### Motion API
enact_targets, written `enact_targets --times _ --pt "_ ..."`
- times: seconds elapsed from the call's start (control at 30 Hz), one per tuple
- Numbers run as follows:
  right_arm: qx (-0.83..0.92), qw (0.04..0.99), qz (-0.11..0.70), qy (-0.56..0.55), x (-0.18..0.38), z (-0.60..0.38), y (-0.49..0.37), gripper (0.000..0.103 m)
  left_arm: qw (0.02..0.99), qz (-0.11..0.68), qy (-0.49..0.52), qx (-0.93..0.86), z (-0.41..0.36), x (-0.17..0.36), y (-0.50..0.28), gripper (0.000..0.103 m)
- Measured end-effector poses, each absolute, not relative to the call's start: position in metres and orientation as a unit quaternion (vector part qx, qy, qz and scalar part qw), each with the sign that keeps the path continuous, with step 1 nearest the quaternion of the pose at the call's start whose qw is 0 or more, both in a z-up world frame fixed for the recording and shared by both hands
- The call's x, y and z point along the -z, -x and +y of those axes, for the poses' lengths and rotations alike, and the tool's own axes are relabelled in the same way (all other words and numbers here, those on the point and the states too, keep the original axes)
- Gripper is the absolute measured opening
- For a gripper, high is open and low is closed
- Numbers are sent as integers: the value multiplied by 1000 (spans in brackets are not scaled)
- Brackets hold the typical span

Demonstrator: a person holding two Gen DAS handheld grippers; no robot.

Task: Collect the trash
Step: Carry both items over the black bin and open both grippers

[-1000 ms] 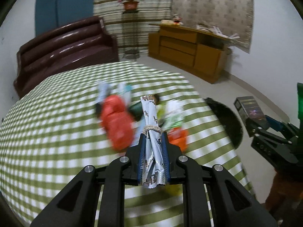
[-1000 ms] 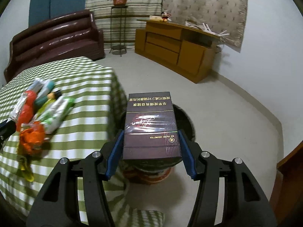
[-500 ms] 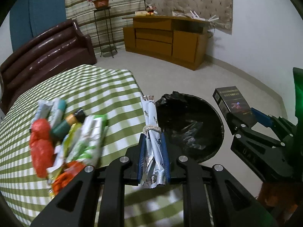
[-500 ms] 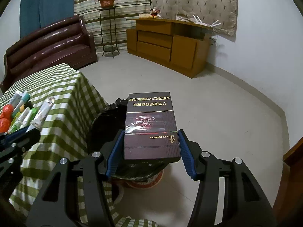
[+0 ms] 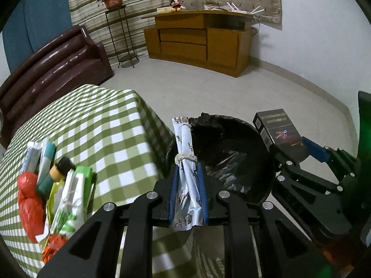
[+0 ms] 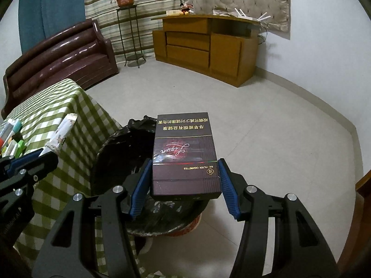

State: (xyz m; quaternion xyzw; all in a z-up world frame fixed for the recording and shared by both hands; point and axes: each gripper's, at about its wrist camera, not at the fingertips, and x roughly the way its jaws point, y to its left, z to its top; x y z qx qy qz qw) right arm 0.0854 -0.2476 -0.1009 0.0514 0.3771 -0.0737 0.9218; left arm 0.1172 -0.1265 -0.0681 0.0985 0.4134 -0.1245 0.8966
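My left gripper is shut on a silver wrapper tied with string, held over the near rim of the black-lined trash bin. My right gripper is shut on a dark maroon cigarette box and holds it above the same bin. The right gripper and box also show in the left wrist view, at the bin's right rim. The left gripper with its wrapper shows in the right wrist view.
A pile of wrappers, tubes and red bags lies on the green checked tablecloth left of the bin. A brown sofa, a plant stand and a wooden cabinet stand beyond on the tiled floor.
Both grippers have swung right, from over the table to over the bin. The wrapper and the box are still held. The trash pile now lies to the left.
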Motion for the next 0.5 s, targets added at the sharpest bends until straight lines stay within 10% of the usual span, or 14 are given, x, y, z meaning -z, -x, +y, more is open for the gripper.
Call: enact_targets --times 0.5 --pt "65 919 382 -68 107 -255 -101 56 893 421 -108 116 -138 69 -127 29"
